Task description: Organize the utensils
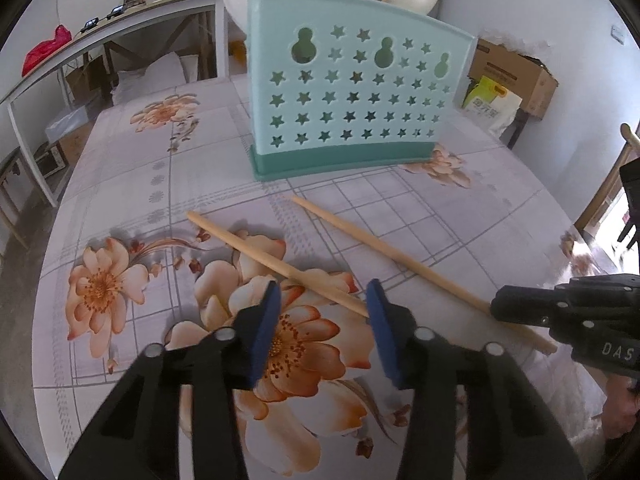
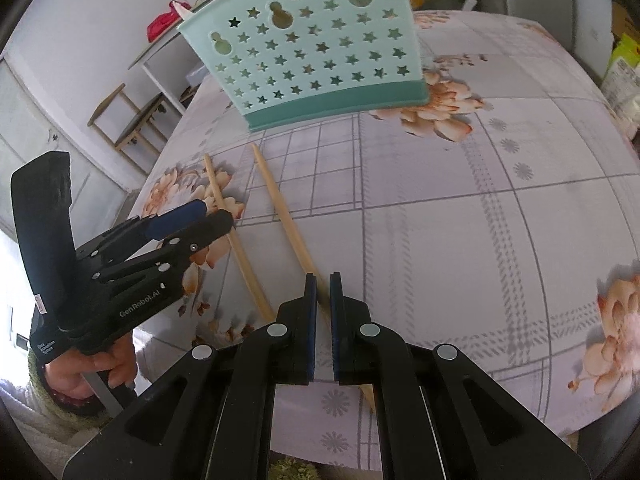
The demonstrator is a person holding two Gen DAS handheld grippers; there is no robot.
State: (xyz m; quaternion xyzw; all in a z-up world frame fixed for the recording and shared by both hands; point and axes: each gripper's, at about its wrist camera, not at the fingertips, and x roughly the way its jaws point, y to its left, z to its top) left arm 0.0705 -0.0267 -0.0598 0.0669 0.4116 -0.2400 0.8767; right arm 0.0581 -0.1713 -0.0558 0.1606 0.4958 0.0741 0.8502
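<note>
Two wooden chopsticks lie on the floral tablecloth in front of a mint-green utensil holder (image 1: 344, 96) with star holes. My left gripper (image 1: 324, 300) is open, its blue pads either side of the near end of the left chopstick (image 1: 276, 262). My right gripper (image 2: 323, 292) is shut on the right chopstick (image 2: 286, 216), which still rests on the table; it shows in the left wrist view (image 1: 384, 248) with the right gripper (image 1: 500, 308) at its end. The holder (image 2: 312, 44) holds white spoons and more chopsticks. The left gripper (image 2: 208, 216) shows in the right wrist view over the left chopstick (image 2: 218, 192).
The table (image 1: 132, 184) carries a floral plaid cloth. A cardboard box (image 1: 516, 76) and a bag (image 1: 492, 104) stand behind the table at right. A long shelf table (image 1: 100, 36) with clutter runs along the left wall. A wooden stool (image 2: 132, 120) stands beyond the table edge.
</note>
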